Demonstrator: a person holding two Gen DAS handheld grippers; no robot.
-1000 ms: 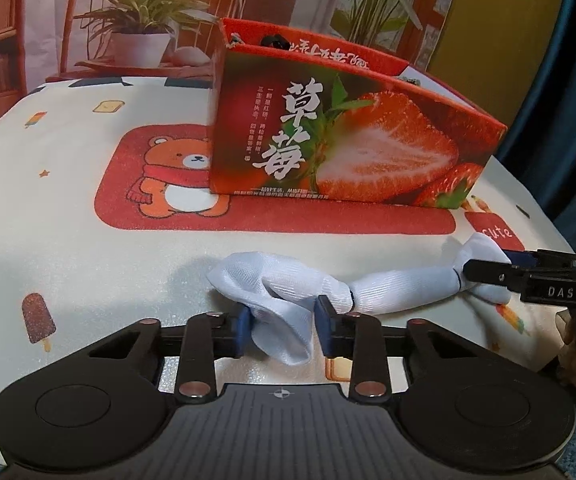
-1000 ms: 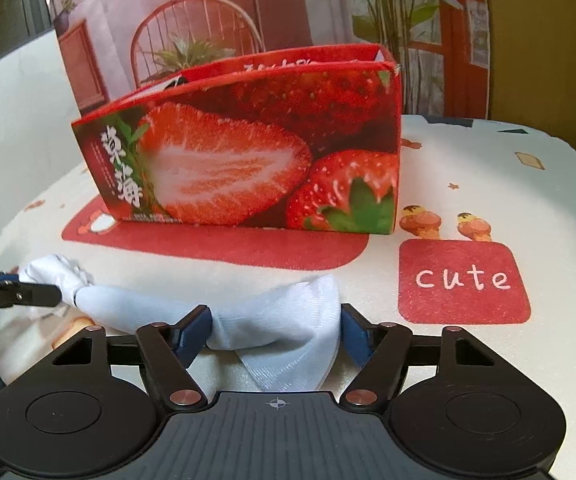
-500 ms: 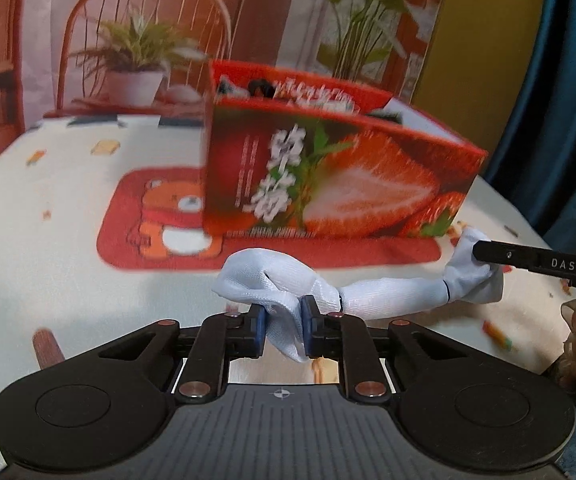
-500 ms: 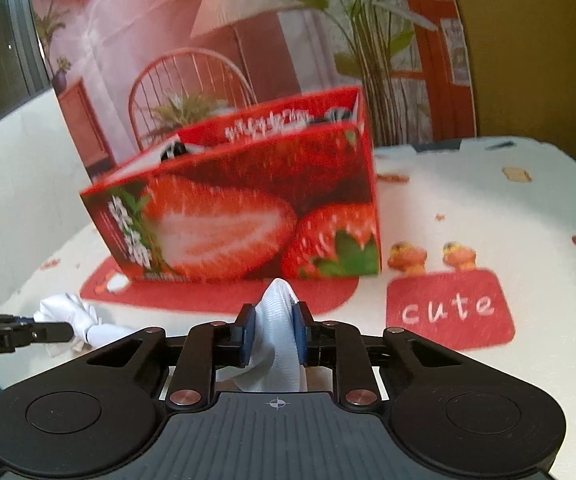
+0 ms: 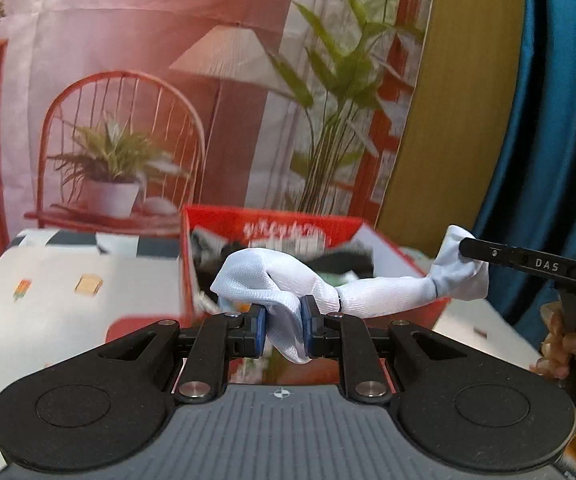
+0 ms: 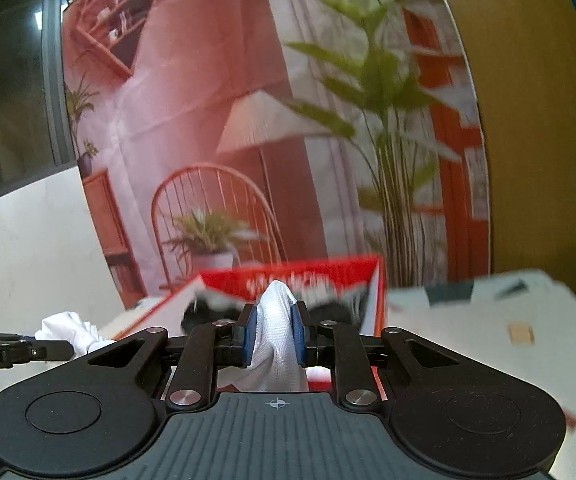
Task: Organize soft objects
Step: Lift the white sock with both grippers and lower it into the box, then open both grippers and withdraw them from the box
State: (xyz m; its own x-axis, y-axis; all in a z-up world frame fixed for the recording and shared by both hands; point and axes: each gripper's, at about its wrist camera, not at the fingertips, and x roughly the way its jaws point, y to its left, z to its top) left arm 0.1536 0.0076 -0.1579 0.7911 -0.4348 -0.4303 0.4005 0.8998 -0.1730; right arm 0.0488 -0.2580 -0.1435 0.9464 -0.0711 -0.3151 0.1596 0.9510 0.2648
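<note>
The left gripper (image 5: 282, 330) is clamped on one bunched end of a white sock (image 5: 380, 294), its blue pads (image 5: 259, 330) pressing the fabric from both sides. The sock stretches rightward from those jaws, in the air in front of the open red strawberry box (image 5: 272, 222). Its far end is pinched in the right gripper (image 6: 274, 338), jaws closed tight on the cloth.

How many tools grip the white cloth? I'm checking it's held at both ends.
2: the left tool pinches one end of the white cloth, and the right tool pinches the other.
</note>
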